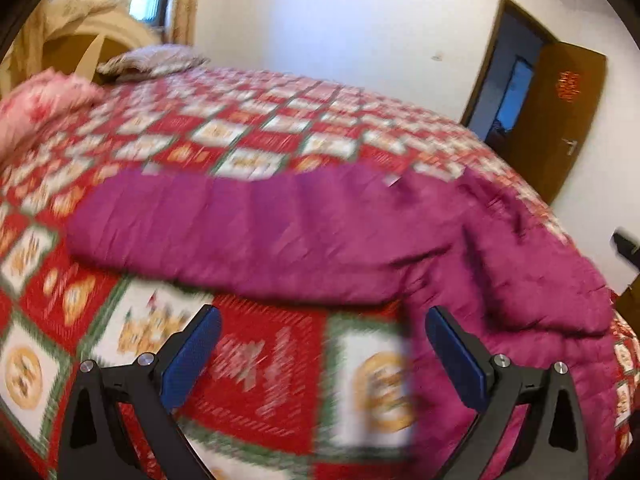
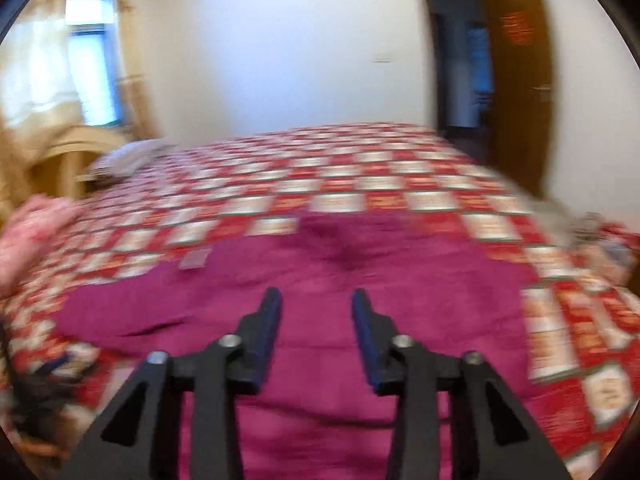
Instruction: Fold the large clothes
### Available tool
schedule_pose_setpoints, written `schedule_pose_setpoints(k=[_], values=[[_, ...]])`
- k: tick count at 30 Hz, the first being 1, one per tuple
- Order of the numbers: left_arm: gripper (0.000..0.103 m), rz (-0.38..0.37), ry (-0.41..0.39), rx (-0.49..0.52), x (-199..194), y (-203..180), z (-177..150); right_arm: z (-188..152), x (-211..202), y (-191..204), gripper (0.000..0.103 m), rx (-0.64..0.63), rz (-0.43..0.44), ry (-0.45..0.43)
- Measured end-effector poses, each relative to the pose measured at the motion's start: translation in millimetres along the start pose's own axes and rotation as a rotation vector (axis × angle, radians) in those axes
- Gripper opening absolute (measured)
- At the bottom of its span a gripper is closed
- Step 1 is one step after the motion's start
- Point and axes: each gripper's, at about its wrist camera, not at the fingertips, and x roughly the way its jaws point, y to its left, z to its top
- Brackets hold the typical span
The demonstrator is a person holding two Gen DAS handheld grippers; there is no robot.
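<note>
Right now both views are smeared by motion blur, so fine detail is hard to read. Across the middle of the left wrist view a magenta padded coat (image 1: 280,236) lies spread on a bed with a red, white and green patterned quilt (image 1: 224,120); one sleeve stretches toward the left of the frame, and the body of the coat fills the right side down to the lower right. The left gripper (image 1: 320,344) sits at the bottom of the frame, its blue-padded fingers set wide apart with nothing between them, over the quilt just beside the coat's near edge. In the right wrist view the coat (image 2: 400,280) fills the centre and lower part of the frame. The right gripper (image 2: 316,320) is over it, its fingers parted with a moderate gap and empty. A pink bundle of bedding (image 1: 36,100) sits at the left edge, a pillow (image 1: 152,60) at upper left, and an open brown door (image 1: 560,116) at the right.
</note>
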Motion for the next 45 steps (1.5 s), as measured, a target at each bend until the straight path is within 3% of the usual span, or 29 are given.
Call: schedule_pose_setpoints(k=[6,13,16,19,26,30,31,34,37,38,41,45], values=[[0.102,0.021,-0.056,0.133,10.4,-78.0,36.3,-16.7,35.0,-90.0,0.034,0.128,-0.192,0.080],[0.102,0.115,-0.005,0.223,68.4,-144.1,23.2,-49.6,66.1,-116.4,0.034,0.180,-0.165,0.169],[0.102,0.172,0.068,0.243,96.7,-147.2,4.0,-54.7,69.6,-116.5,0.034,0.181,-0.145,0.172],[0.102,0.162,0.146,0.216,112.9,-142.2,0.1,-57.9,70.6,-117.5,0.034,0.185,-0.139,0.172],[0.102,0.173,0.151,0.227,115.2,-145.1,-3.5,-60.9,74.8,-113.7,0.035,0.160,-0.167,0.157],[0.102,0.141,0.167,0.215,114.2,-142.7,0.2,-60.4,75.3,-110.2,0.040,0.142,-0.175,0.155],[0.102,0.121,0.163,0.201,107.3,-138.1,3.4,-60.7,75.1,-110.0,0.041,0.141,-0.174,0.154],[0.102,0.112,0.008,0.065,58.9,-99.9,15.5,-61.2,74.3,-111.4,0.046,0.149,-0.156,0.149],[0.102,0.148,-0.056,-0.056,25.1,-43.0,31.4,-61.6,73.9,-111.2,0.054,0.151,-0.129,0.145],[0.102,0.177,-0.068,-0.083,18.2,-25.9,35.3,-61.4,74.4,-110.2,0.055,0.146,-0.127,0.145],[0.102,0.362,-0.129,-0.192,-5.1,45.7,49.2,-61.5,75.6,-107.5,0.055,0.133,-0.140,0.149],[0.102,0.519,-0.110,-0.365,-4.3,126.9,53.4,-61.6,76.4,-106.3,0.055,0.128,-0.146,0.151]])
